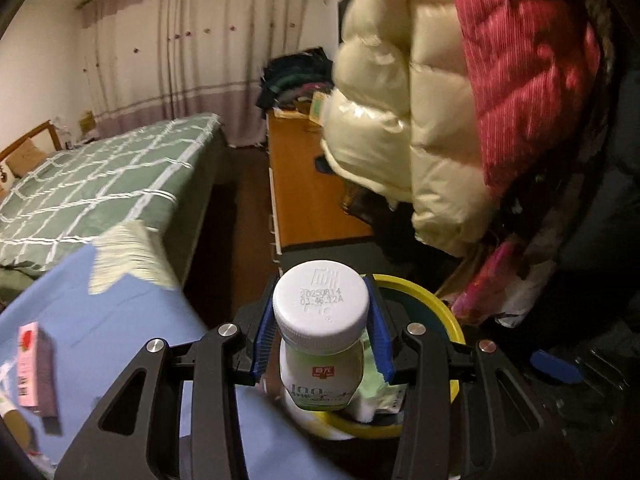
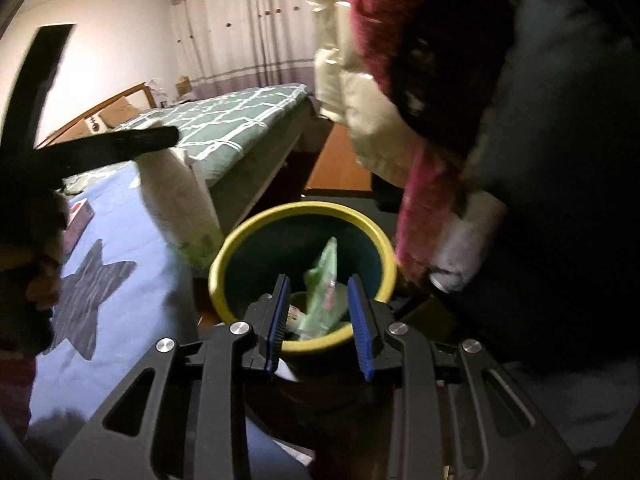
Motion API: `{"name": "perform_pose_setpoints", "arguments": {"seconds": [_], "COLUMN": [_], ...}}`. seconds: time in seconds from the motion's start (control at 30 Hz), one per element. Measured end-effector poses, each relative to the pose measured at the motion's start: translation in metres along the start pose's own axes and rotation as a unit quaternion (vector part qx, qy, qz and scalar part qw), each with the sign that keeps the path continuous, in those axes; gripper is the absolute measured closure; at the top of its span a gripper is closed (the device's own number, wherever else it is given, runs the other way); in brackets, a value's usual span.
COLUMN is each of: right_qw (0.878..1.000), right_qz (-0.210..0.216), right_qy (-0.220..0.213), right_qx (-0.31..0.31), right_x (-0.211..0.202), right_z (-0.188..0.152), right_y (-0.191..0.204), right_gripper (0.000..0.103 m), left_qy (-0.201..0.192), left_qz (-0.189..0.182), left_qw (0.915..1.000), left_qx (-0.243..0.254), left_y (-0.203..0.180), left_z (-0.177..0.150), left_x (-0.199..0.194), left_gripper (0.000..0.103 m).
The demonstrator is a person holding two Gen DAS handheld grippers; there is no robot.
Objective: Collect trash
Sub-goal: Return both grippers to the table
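My left gripper (image 1: 320, 324) is shut on a white plastic bottle (image 1: 320, 344) with a white cap and a green label, held over the yellow-rimmed bin (image 1: 448, 312). The same bottle shows blurred in the right wrist view (image 2: 176, 204), left of the bin (image 2: 240, 248), with the left gripper's black arm above it. My right gripper (image 2: 320, 312) is open and empty above the bin's near rim. A green wrapper (image 2: 324, 292) lies inside the bin. A pink carton (image 1: 34, 364) lies on the blue bedspread (image 1: 132, 320).
A bed with a green checked cover (image 1: 100, 184) stands behind. A cream puffer jacket (image 1: 396, 120) and red garment (image 1: 528, 64) hang right, close above the bin. A wooden cabinet top (image 1: 304, 184) runs along the wall. A dark star (image 2: 84, 300) marks the blue bedspread.
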State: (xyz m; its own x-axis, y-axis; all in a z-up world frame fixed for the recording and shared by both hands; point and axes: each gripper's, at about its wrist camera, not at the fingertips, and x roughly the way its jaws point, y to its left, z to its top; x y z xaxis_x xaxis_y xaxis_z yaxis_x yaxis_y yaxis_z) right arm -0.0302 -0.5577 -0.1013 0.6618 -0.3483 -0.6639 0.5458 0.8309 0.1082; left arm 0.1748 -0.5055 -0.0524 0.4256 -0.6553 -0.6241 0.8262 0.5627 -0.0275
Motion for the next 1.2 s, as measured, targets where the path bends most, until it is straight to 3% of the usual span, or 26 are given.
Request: {"name": "perform_pose_setpoints", "arguments": {"seconds": [0.1,0.2,0.4,0.53,0.63,0.77,0.9,0.97,1.1,1.2], "right_qw": [1.000,1.000,1.000,0.998,0.995,0.984,0.967,0.959,0.945,0.934], "right_qz": [-0.001,-0.001,0.015,0.046,0.081,0.136,0.187,0.205,0.232,0.247], "right_qy": [0.002,0.005,0.012,0.023,0.033,0.050,0.067,0.074,0.081,0.088], "right_qx": [0.009,0.009,-0.004,-0.027,-0.056,-0.102,-0.157,-0.182,-0.216,-0.242], "right_x": [0.000,0.000,0.006,0.018,0.028,0.040,0.049,0.055,0.056,0.059], "right_z": [-0.005,-0.007,-0.005,-0.002,0.000,0.000,-0.006,-0.010,-0.012,-0.012], "right_y": [-0.006,-0.006,0.007,0.034,0.067,0.123,0.188,0.220,0.265,0.297], "right_gripper": [0.062,0.062,0.062,0.062,0.061,0.061,0.061,0.062,0.061,0.061], "left_qy": [0.020,0.025,0.006,-0.012,-0.030,-0.053,-0.054,-0.050,-0.051,-0.049], "left_qz": [-0.008,0.013,0.049,0.078,0.121,0.208,0.305,0.326,0.380,0.409], "left_qw": [0.9998,0.9996,0.9978,0.9931,0.9853,0.9644,0.9309,0.9190,0.8862,0.8679], "left_qx": [-0.003,-0.008,-0.044,-0.087,-0.116,-0.154,-0.193,-0.216,-0.260,-0.277], "left_y": [-0.012,-0.015,0.020,0.071,0.112,0.170,0.235,0.261,0.311,0.334], "left_z": [-0.002,-0.008,-0.021,-0.042,-0.067,-0.109,-0.158,-0.177,-0.218,-0.240], "left_x": [0.029,0.045,0.004,-0.052,-0.100,-0.159,-0.208,-0.224,-0.251,-0.258], "left_gripper": [0.061,0.015,0.015,0.012,0.009,0.008,0.008,0.008,0.008,0.008]}}
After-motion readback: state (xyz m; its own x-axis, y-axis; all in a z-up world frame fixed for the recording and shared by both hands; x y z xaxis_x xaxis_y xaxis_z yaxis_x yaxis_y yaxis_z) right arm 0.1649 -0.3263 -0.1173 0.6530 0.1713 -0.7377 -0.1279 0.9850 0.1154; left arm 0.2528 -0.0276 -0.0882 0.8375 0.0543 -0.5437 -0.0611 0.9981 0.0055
